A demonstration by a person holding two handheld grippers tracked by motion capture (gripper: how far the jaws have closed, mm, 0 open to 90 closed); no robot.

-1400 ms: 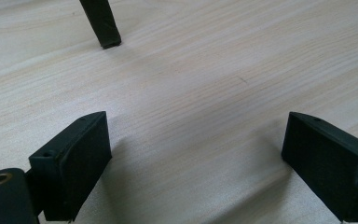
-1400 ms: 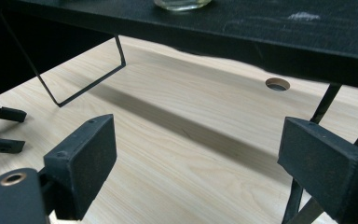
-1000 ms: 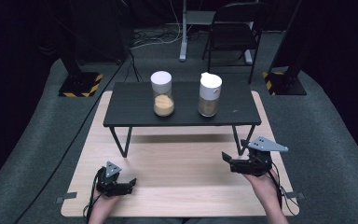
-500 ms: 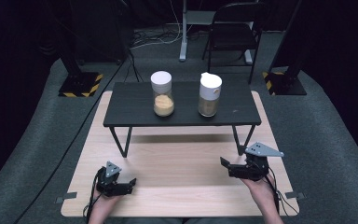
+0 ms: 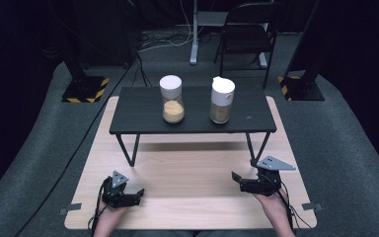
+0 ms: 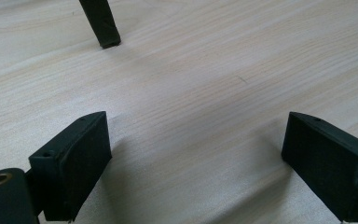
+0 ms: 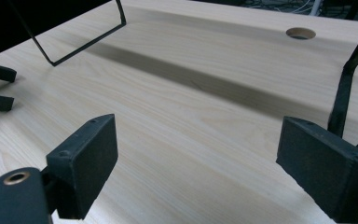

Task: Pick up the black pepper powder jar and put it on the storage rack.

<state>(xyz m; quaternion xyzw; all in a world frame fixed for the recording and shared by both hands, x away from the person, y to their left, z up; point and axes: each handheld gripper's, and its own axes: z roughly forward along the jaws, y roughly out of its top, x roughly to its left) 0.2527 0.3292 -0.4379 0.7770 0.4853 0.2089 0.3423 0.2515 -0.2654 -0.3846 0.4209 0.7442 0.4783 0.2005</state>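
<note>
- The left gripper (image 5: pixel 137 192) lies low over the wooden tabletop (image 5: pixel 187 187), near its front left corner; its jaws are spread wide with nothing between them, only bare wood grain under the gap (image 6: pixel 196 154).
- Ahead of its fingers (image 6: pixel 74 163) stands one foot of the black stand's left leg (image 6: pixel 100 23), well apart from the tips, with open board in between.
- The right gripper (image 5: pixel 237 180) sits near the front right of the tabletop, its jaws also released and empty; it points leftwards across the board.
- In the right gripper view, one finger (image 7: pixel 86 163) has free wood all round it, while the other (image 7: pixel 326 168) sits just beside the stand's right leg (image 7: pixel 347 88); whether they touch cannot be told.
- Between the two grippers runs a broad bare stretch of board, and the front edge of the tabletop lies close behind both hands.
- Nearest things: the jar with the flat white lid (image 5: pixel 171 98) and the jar with the spouted white lid (image 5: pixel 222 100), both upright on the black stand (image 5: pixel 138 116), well beyond and above both sets of fingertips, apart from each other.
</note>
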